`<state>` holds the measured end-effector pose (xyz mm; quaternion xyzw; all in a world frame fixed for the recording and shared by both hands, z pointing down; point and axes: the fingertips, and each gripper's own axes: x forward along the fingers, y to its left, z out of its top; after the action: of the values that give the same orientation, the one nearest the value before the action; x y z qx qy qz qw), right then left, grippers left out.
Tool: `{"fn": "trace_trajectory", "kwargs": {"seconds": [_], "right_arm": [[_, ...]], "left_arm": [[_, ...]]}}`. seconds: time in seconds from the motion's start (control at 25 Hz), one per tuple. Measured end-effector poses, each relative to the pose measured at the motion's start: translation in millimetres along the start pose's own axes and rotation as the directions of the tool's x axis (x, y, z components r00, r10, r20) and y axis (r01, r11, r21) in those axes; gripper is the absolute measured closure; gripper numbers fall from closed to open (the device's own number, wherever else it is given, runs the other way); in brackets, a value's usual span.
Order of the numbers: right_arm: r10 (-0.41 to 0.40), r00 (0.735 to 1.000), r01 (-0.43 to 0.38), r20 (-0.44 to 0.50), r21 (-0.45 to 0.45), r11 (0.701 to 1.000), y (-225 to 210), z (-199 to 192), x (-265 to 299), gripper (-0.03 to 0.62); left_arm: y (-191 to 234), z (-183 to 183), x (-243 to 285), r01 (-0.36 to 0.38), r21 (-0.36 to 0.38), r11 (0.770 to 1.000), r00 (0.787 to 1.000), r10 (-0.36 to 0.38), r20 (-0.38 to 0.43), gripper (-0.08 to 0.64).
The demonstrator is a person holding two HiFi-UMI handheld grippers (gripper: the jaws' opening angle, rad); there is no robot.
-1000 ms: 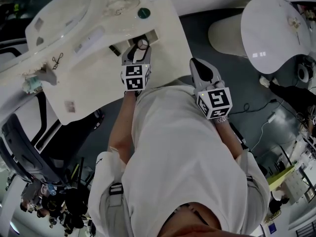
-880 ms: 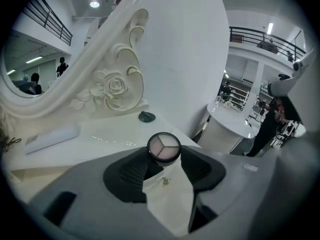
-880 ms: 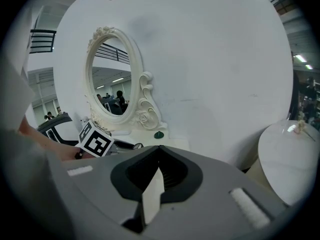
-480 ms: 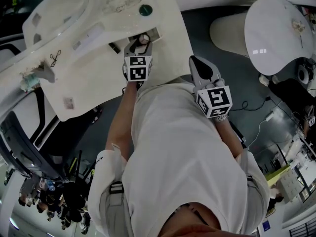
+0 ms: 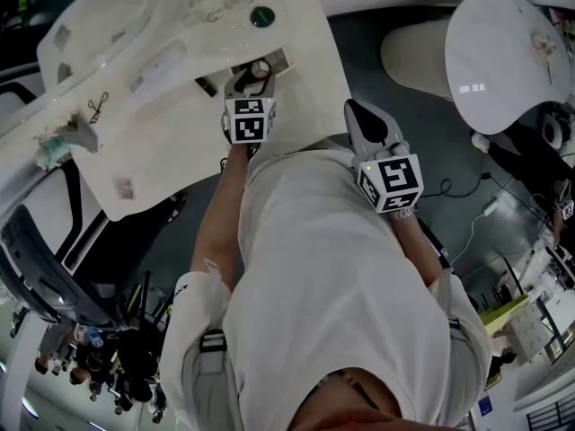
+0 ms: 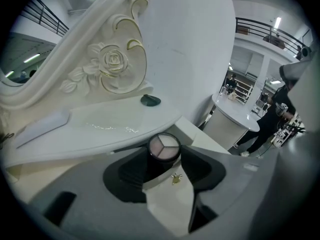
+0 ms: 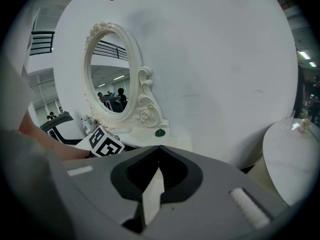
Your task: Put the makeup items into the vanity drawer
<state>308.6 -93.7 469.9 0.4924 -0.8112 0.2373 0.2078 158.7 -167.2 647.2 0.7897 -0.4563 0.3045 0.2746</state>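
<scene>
A round eyeshadow compact [image 6: 163,147] with three pale shades sits between the jaws of my left gripper [image 6: 163,153], and the pads press on its black sides. In the head view this gripper [image 5: 254,70] holds the compact [image 5: 260,66] at the open drawer [image 5: 275,60] in the cream vanity's [image 5: 171,142] front edge. A drawer front with a small gold knob [image 6: 176,178] shows just below the compact. My right gripper [image 5: 353,111] hangs off the vanity's right corner, shut and empty [image 7: 159,160].
A dark green round item [image 5: 262,16] and a long white item [image 6: 42,126] lie on the vanity top below the carved mirror frame [image 6: 112,59]. Small clutter [image 5: 63,142] sits at the vanity's left end. A round white table [image 5: 503,52] stands to the right, a black chair [image 5: 36,268] to the left.
My left gripper has carried the compact forward to the drawer opening, mostly in the first half second. The right gripper has stayed where it was.
</scene>
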Motion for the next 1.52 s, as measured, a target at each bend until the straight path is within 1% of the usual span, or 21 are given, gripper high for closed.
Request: {"fn": "trace_trajectory", "kwargs": {"seconds": [0.28,0.72,1.08,1.2,1.36,1.44,1.52], "right_arm": [[0.004,1.000,-0.004,-0.001,0.000,1.000,-0.9,0.6,-0.3,0.584],[0.003,1.000,-0.003,0.003,-0.004,1.000,-1.3,1.1,-5.1,0.584],[0.003,1.000,-0.003,0.009,-0.009,1.000,2.2,-2.0,-5.8,0.584],[0.006,1.000,-0.006,0.013,-0.014,1.000,6.0,-2.1,-6.9,0.584],[0.014,1.000,-0.013,0.018,-0.023,1.000,14.0,-2.2,-7.1,0.584],[0.018,1.000,-0.017,0.019,-0.028,0.999,19.3,-2.4,-7.3,0.584],[0.022,1.000,-0.021,0.018,-0.032,0.999,24.8,-3.1,-6.9,0.584]], "left_arm": [[0.9,-0.5,0.9,0.015,-0.036,0.999,1.000,-0.015,0.002,0.341],[0.2,1.3,-0.3,0.014,-0.047,0.999,1.000,-0.013,0.023,0.339],[1.5,-3.8,-1.2,0.015,-0.038,0.999,1.000,-0.014,0.022,0.333],[0.6,-6.5,-7.8,0.010,-0.031,0.999,0.999,-0.009,0.031,0.360],[3.9,-5.9,-23.0,-0.008,-0.035,0.999,0.998,0.010,0.069,0.439],[4.7,-4.9,-31.4,0.001,-0.039,0.999,0.996,0.002,0.090,0.489],[6.5,-4.4,-39.9,0.008,-0.039,0.999,0.994,-0.003,0.109,0.523]]}}
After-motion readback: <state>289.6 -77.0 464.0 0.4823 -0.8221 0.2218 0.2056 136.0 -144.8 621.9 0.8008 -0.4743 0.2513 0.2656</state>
